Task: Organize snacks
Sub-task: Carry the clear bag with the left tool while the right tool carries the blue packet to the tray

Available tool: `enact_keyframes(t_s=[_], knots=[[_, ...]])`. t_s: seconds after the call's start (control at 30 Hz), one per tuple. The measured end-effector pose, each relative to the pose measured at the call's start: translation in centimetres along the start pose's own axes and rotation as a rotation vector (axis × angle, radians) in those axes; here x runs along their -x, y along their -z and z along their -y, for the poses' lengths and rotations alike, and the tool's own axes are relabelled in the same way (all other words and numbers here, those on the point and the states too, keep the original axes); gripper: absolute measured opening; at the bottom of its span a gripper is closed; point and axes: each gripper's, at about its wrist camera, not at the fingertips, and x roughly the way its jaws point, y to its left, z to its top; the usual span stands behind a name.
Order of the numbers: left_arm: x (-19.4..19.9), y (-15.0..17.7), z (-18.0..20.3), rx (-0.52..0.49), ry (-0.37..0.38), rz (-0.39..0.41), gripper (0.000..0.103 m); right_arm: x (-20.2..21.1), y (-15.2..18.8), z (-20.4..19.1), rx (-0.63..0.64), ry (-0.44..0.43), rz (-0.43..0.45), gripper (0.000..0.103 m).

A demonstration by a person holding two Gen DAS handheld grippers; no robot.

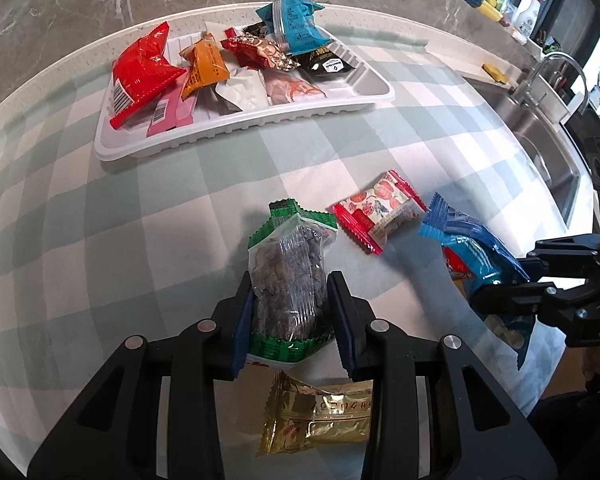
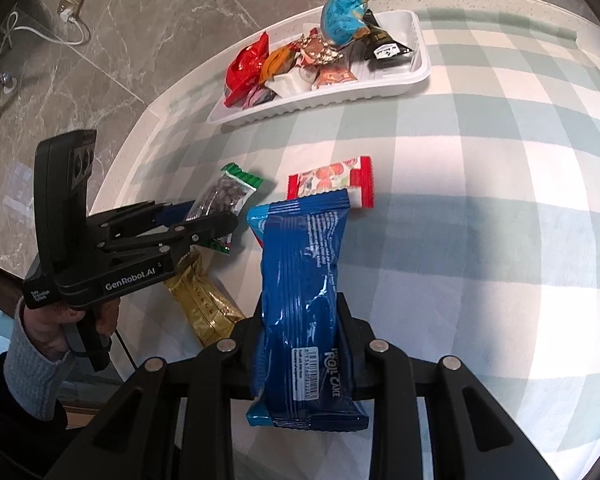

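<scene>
Two tongs hold two snacks; two snacks lie loose.

one tray (image 1: 364, 98), four snack packets (image 1: 378, 212) off it, two tools (image 1: 292, 312).

blue roll cake pack (image 2: 304, 300) in right gripper (image 2: 302, 332)

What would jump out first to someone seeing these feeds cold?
Both grippers are loaded: the left gripper clamps a green-edged clear snack pack, and the right gripper clamps a blue roll cake packet. Beyond them, a white tray heaped with bright snacks sits at the checked tablecloth's far edge.
</scene>
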Motion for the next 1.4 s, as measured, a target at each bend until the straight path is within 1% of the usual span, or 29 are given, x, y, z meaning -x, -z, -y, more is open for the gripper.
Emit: enact_keyframes(t_s=[0.3, 0.53, 0.8, 1.03, 1.4], knots=[[0.5, -1.2, -0.8, 0.029, 0.005, 0.018, 0.033, 0.3, -1.7, 0.4, -0.010, -0.015, 0.012, 0.031], [0.8, -2.7, -2.1, 0.070, 0.018, 0.033, 0.033, 0.4, -4.3, 0.7, -0.008, -0.024, 0.030, 0.031], [1.2, -5.3, -3.7, 0.101, 0.023, 0.064, 0.033, 0.3, -8.4, 0.8, -0.006, -0.038, 0.061, 0.031], [1.5, -8.3, -5.4, 0.125, 0.032, 0.094, 0.033, -0.1, -11.8, 0.6, 0.007, -0.047, 0.083, 0.031], [1.7, -12.1, -7.2, 0.142, 0.035, 0.127, 0.033, -0.7, -16.3, -0.1, 0.024, -0.067, 0.108, 0.031]])
